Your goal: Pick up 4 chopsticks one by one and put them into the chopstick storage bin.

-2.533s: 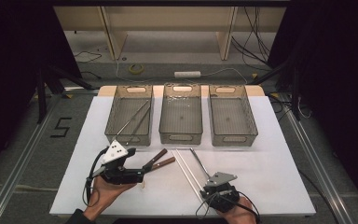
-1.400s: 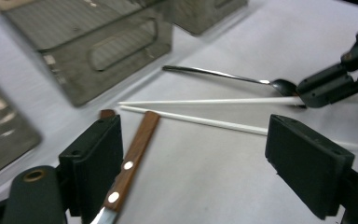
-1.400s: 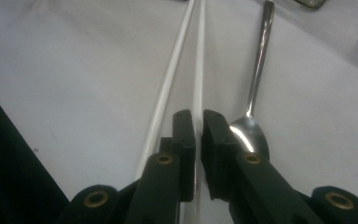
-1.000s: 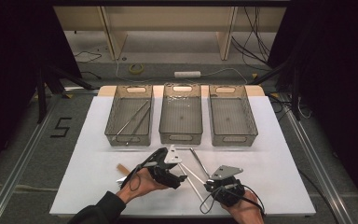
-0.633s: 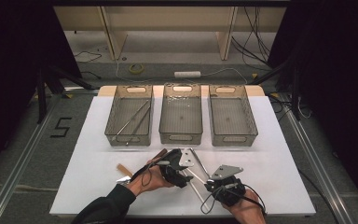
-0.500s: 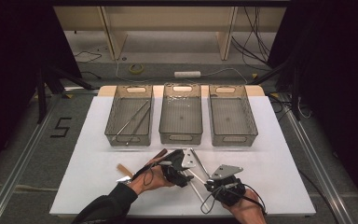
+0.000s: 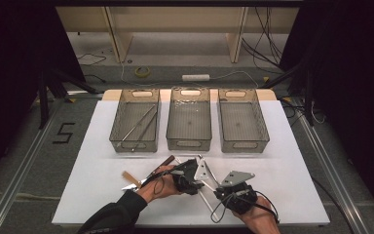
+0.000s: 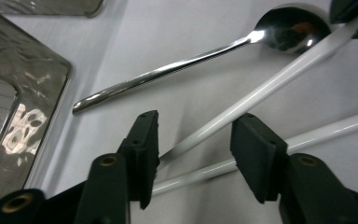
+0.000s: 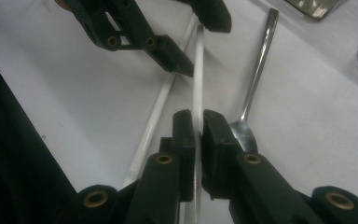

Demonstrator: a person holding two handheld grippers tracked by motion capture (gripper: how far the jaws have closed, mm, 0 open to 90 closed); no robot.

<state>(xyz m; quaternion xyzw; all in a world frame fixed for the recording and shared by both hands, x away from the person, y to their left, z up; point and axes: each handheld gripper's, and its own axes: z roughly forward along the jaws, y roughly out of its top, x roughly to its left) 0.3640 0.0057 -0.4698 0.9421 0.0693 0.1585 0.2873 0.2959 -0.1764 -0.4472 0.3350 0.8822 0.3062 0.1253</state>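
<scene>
Right gripper [image 9: 198, 123]: pinched one thin white plastic chopstick [image 9: 198, 70], holding it steady.
Left gripper [image 8: 193, 140]: half spread, jaws just closing round the chopstick's other end to take it.

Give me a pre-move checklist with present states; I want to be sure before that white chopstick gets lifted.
1. Right gripper clamped on white chopstick: ok.
2. Left gripper straddling that chopstick: ok.
3. Left pads pressing it: not ok; the jaws have just been closing, gaps remain.
4. Second chopstick outside the left jaws: not ok, its end lies between them.
5. Spoon apart from the left jaws: ok.
6. Middle bin free for a drop: ok.
</scene>
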